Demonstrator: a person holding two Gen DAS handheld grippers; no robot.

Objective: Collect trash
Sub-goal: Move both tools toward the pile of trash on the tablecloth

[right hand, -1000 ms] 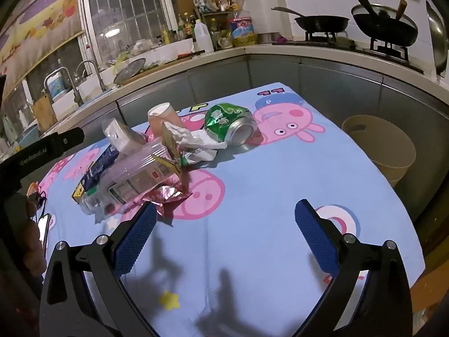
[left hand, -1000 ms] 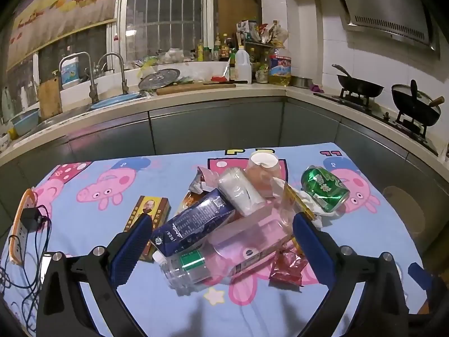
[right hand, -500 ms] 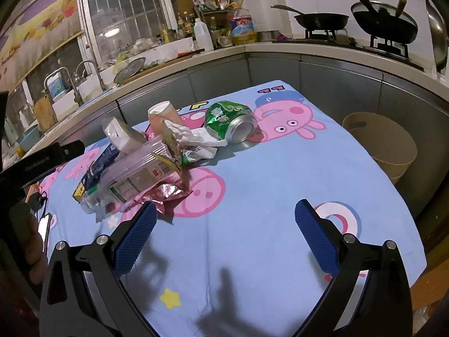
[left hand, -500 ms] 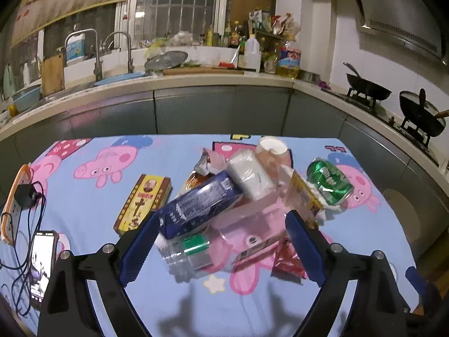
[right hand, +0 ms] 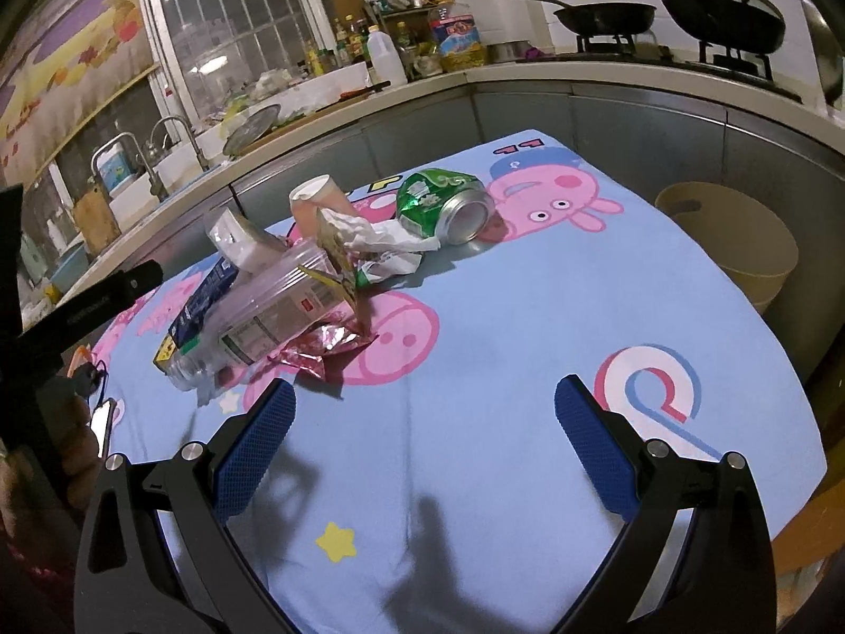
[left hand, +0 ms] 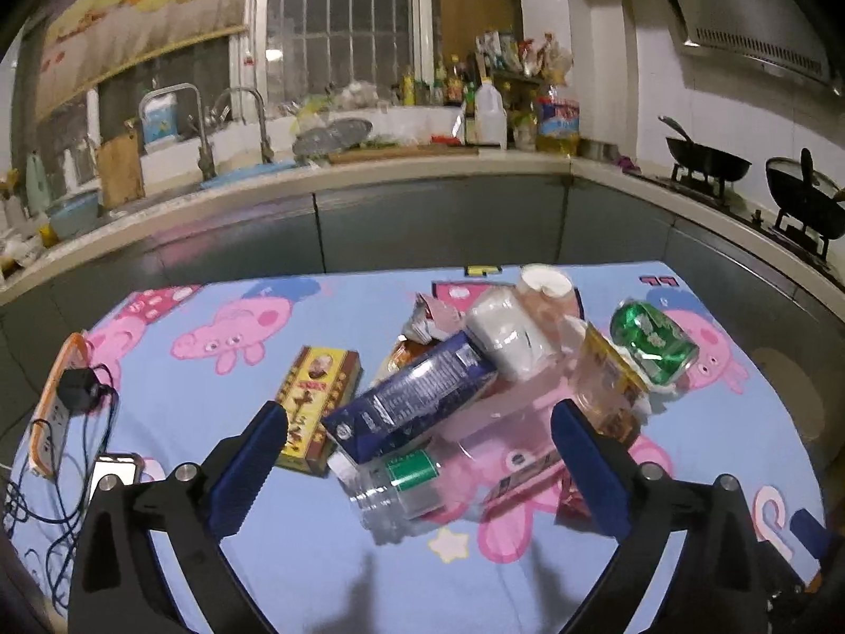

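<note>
can: glossy dented metal | bottle: clear plastic | tablecloth: matt printed cloth

On the desk lie one crushed green can, one paper cup, one clear plastic bottle, one dark blue carton, one yellow box, one pink foil wrapper and one phone; beside it stands one beige bin.

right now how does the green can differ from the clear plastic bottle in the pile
The green can is opaque, dented metal; the clear plastic bottle is see-through with a printed label. The can is short and lies apart at the pile's far edge; the bottle is longer and sits under the blue carton. Both lie on their sides on the cartoon-print cloth.
</note>
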